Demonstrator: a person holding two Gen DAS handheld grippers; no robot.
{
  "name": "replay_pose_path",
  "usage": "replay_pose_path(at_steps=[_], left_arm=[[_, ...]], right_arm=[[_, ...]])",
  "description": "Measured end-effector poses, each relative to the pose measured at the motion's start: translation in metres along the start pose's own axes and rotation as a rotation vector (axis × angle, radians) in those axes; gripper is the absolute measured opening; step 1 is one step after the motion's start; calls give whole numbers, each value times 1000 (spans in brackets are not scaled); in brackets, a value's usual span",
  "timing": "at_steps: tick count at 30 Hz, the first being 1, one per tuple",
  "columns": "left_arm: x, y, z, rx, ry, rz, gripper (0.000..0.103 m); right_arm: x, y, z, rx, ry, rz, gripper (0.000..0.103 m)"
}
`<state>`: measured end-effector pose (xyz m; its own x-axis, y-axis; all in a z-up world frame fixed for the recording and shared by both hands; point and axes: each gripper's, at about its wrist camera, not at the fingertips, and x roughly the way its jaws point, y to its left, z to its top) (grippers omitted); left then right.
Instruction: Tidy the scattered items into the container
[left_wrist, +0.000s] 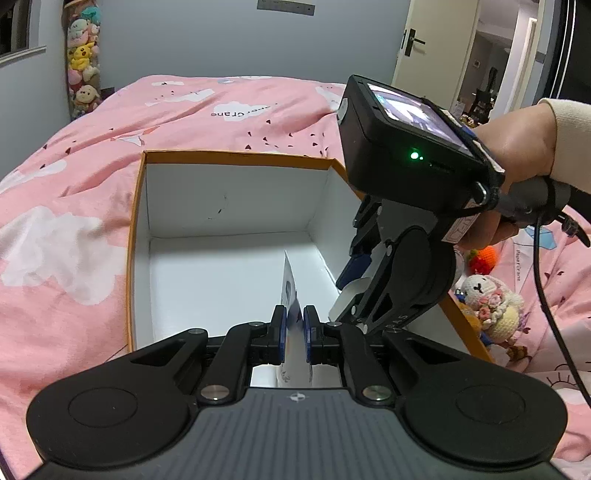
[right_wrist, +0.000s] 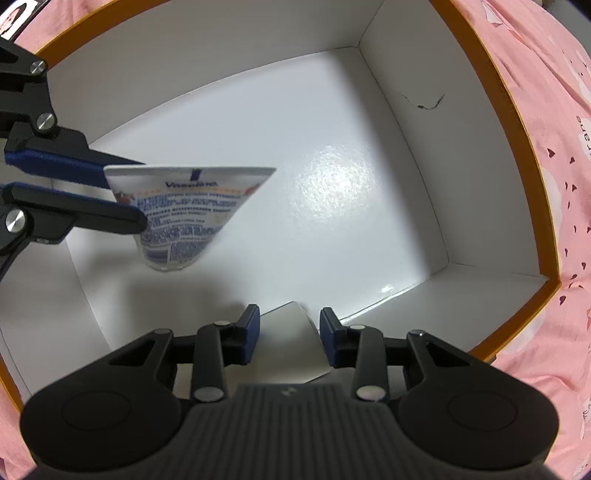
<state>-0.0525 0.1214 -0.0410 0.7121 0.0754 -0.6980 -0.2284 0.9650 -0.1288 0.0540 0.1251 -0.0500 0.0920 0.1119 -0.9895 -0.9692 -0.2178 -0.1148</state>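
A white cardboard box with an orange rim (left_wrist: 236, 157) stands open on the pink bed; its bare white floor (right_wrist: 314, 147) fills the right wrist view. My left gripper (left_wrist: 294, 332) is shut on a white Vaseline tube (left_wrist: 290, 291), held above the box interior; the tube (right_wrist: 184, 210) and the left gripper (right_wrist: 122, 192) also show in the right wrist view at left. My right gripper (right_wrist: 290, 339) is over the box with a white object (right_wrist: 291, 343) between its pads; it shows in the left wrist view (left_wrist: 354, 273) at the box's right wall.
A pink bedspread (left_wrist: 74, 206) with white clouds surrounds the box. Crocheted toys (left_wrist: 487, 295) lie on the bed right of the box. A column of plush toys (left_wrist: 83, 62) stands at the far left wall. An open door (left_wrist: 424, 44) is at the back right.
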Motion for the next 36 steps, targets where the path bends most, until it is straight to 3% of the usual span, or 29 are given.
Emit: replay_pose_path(at_steps=[5,10,15,19,25,36], left_arm=[[-3,-1,0,-12,-4,-33,10],[-4,-7,-2,7,7,-76,10],[-1,-13,-4,25,33,-61,10],[4,-15,0,21,46,-62,10],[7,-19,0,4,96,-109,10],[-1,-24,-6,-86,251,-153,10]], right_arm=[[-6,1,-2,33,-29,-11,39],[-43,3,-20,133,-167,-68,40],[-79,10,-52,266,-303,-131,40],[-106,7,-87,364,-411,-108,39],[-91,21,-112,483,-522,-169,40],[-78,18,-131,633,-597,-133,40]])
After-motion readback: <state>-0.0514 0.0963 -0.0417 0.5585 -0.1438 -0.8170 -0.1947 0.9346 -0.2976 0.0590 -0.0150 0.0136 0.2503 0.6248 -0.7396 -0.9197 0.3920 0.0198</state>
